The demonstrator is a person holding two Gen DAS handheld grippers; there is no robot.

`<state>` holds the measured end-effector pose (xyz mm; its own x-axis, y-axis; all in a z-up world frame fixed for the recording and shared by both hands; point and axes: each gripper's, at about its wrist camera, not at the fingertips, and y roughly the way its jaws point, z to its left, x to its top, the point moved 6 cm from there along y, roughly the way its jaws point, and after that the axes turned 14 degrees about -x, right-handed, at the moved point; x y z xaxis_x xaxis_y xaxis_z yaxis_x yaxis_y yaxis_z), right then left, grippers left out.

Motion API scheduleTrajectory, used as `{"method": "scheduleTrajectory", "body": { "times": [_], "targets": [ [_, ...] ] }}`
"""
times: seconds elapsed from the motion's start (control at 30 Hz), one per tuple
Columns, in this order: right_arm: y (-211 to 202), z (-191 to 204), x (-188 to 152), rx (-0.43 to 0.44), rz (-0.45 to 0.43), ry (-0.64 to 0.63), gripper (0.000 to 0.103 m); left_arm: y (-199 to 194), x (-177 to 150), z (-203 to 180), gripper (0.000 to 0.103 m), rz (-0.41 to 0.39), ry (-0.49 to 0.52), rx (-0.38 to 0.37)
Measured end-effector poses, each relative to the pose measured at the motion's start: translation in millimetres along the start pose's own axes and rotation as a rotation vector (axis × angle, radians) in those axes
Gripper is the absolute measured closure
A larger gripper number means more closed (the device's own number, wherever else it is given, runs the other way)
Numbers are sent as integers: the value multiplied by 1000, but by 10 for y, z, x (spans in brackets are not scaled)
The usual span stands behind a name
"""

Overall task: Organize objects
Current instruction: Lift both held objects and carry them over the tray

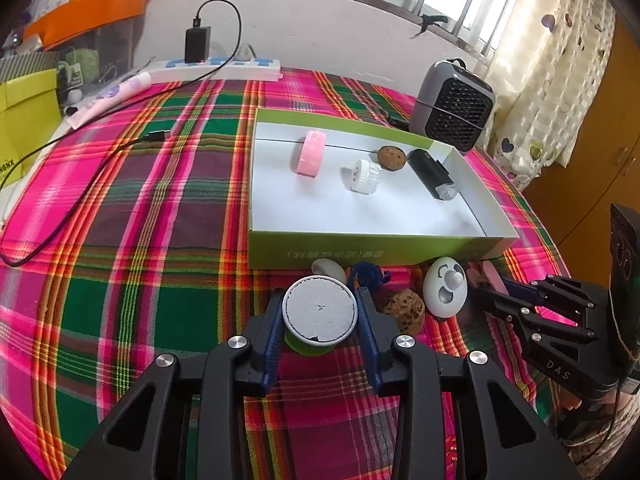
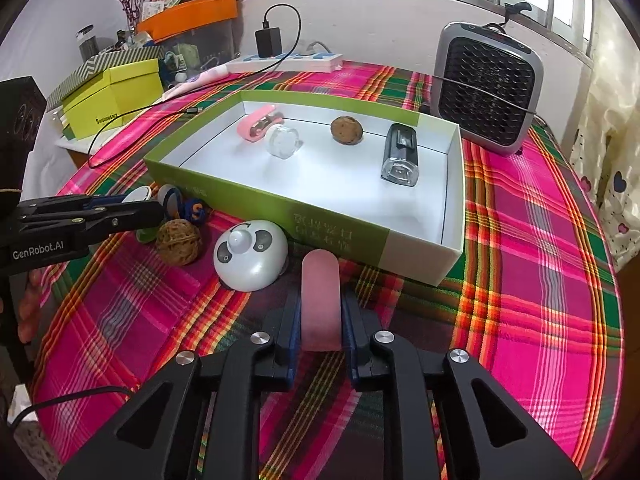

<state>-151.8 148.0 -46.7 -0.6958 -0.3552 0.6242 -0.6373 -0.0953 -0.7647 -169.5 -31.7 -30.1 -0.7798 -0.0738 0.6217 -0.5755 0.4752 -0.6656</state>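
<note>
A green box [image 1: 360, 250] [image 2: 224, 194] with a white inside holds a pink clip [image 1: 310, 153] [image 2: 256, 124], a clear jar [image 1: 365, 176] [image 2: 283, 141], a walnut [image 1: 392, 157] [image 2: 346, 130] and a black bike light [image 1: 434, 174] [image 2: 400, 155]. My left gripper [image 1: 320, 312] [image 2: 132, 212] is shut on a green jar with a white lid [image 1: 319, 311], in front of the box. My right gripper [image 2: 321, 312] [image 1: 496, 288] is shut on a pink bar [image 2: 321, 300]. A white panda-face gadget [image 1: 445, 288] [image 2: 250, 254], a second walnut [image 1: 404, 310] [image 2: 178, 241] and a blue knitted thing [image 1: 366, 274] [image 2: 194, 210] lie before the box.
A grey fan heater [image 1: 454, 104] [image 2: 488, 88] stands behind the box at the right. A power strip with a black charger [image 1: 198, 44] [image 2: 269, 42] and its cable [image 1: 80, 184] lie at the back left. Yellow-green boxes [image 2: 116, 96] stand at the left edge.
</note>
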Motion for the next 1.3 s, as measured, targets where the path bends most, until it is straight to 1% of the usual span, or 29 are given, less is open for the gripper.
{"method": "scheduleTrajectory", "body": {
  "times": [0.67,1.3],
  "targets": [
    [-49,8,-8,4,-6,18,85,-121,-2,-16,71,-15,10,9],
    [-199,-31,92,13,-45,34,85,-272,75,-127,71,-43,42,17]
  ]
}}
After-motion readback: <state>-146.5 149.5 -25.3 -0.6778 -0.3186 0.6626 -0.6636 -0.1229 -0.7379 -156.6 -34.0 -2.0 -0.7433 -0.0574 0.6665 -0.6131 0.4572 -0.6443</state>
